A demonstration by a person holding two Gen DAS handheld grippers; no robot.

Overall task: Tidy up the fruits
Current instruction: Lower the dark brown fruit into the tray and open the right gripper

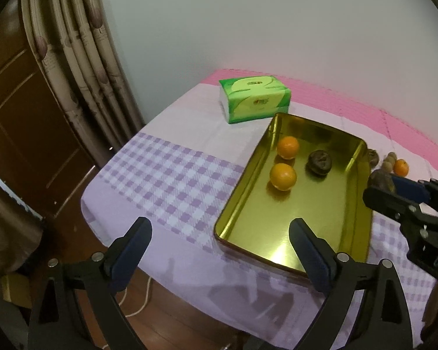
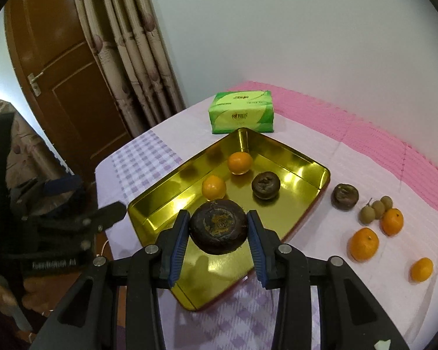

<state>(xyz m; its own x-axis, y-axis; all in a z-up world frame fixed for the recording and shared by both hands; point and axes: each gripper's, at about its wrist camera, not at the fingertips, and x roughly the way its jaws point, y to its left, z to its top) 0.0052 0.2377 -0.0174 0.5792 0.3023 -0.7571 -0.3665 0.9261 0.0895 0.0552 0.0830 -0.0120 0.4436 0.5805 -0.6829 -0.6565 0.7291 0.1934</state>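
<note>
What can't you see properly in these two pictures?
- Right wrist view: the underside of the dark fruit held in the right gripper, hidden by the fruit itself.
- Left wrist view: the fruits beside the gold tray are partly hidden by the right gripper and the tray wall.
- Right wrist view: the left gripper is dark and blurred at the edge.
- Both views: the print on the green tissue pack is too small.
</note>
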